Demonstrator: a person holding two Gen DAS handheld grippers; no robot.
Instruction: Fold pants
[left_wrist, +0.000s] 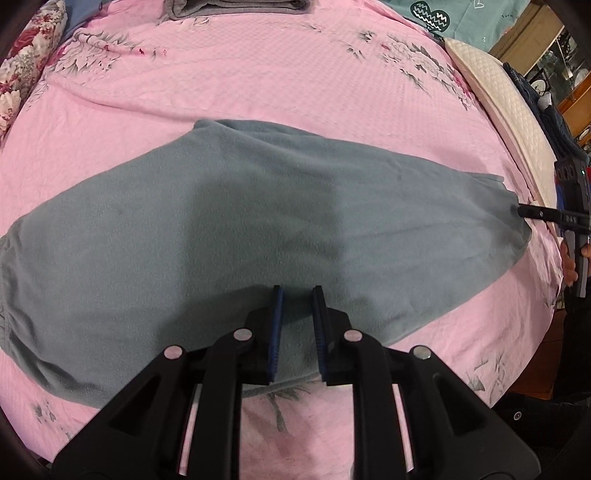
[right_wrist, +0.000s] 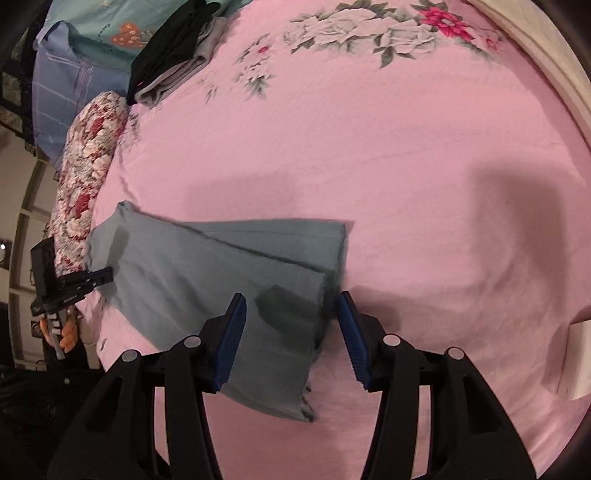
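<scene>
Grey-blue pants (left_wrist: 258, 206) lie flat across the pink floral bedsheet (left_wrist: 258, 74), folded so that one layer rests on the other (right_wrist: 207, 266). My left gripper (left_wrist: 297, 291) hovers over their near edge with a narrow gap between its blue pads; fabric shows in the gap, unpinched. The right wrist view shows this gripper (right_wrist: 99, 275) at the pants' left end. My right gripper (right_wrist: 291, 297) stands wide open over the other end, its pads clear of the cloth. One of its fingers (left_wrist: 517, 211) touches that end in the left wrist view.
A stack of folded dark and grey clothes (right_wrist: 173, 48) sits at the back of the bed. A floral pillow (right_wrist: 85, 184) lies along one side and a cream quilted pad (left_wrist: 498, 96) along the other. Hands (right_wrist: 68, 332) hold the gripper handles.
</scene>
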